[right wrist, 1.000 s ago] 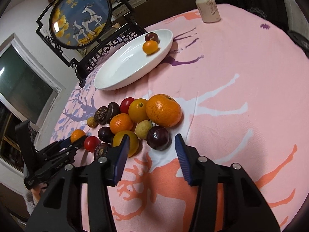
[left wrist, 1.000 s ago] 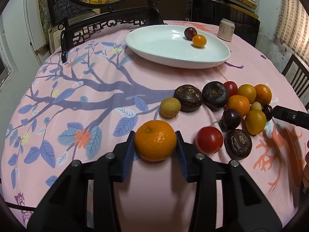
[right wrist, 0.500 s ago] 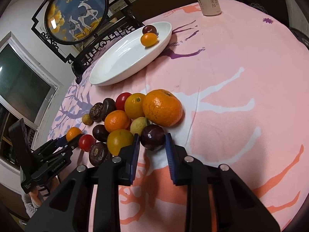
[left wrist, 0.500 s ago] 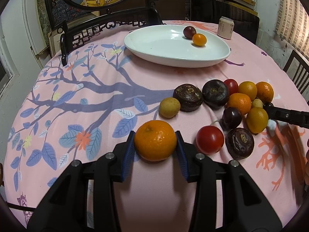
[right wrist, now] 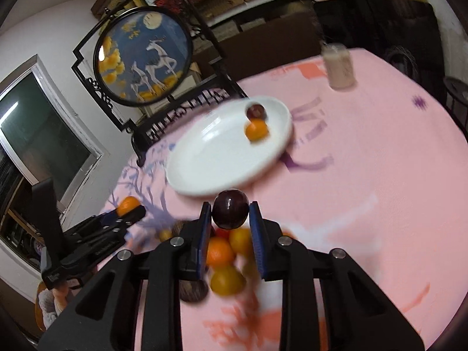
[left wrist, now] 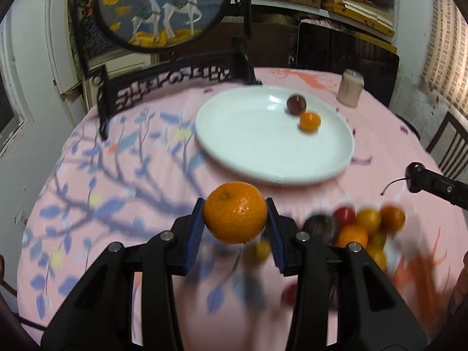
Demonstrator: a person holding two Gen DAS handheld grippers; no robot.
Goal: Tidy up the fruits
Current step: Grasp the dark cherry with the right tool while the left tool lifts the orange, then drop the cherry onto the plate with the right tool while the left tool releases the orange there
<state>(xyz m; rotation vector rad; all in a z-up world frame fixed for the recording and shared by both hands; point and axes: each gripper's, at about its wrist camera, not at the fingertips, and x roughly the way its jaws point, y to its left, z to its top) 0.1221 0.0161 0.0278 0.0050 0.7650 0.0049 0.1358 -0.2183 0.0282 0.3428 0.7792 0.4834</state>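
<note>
My left gripper (left wrist: 235, 228) is shut on an orange mandarin (left wrist: 235, 212) and holds it in the air, short of the white oval plate (left wrist: 248, 149). My right gripper (right wrist: 230, 219) is shut on a dark purple plum (right wrist: 230, 212), lifted above the fruit pile (right wrist: 225, 251). The plate (right wrist: 204, 163) holds a plum (left wrist: 296, 104) and a small orange (left wrist: 309, 122). The blurred pile (left wrist: 359, 228) lies on the pink tablecloth at the lower right of the left wrist view. The left gripper with its mandarin (right wrist: 127, 204) shows at the left of the right wrist view.
A pale can (left wrist: 350, 91) stands beyond the plate at the table's far right. A carved dark chair back (left wrist: 175, 86) and a round deer screen (left wrist: 163, 5) stand behind the table. Another chair (left wrist: 447, 143) is at the right edge.
Both grippers have lifted off the table, the left with the mandarin. The right gripper closed on the plum and raised it from the pile. Both now face the plate more closely.
</note>
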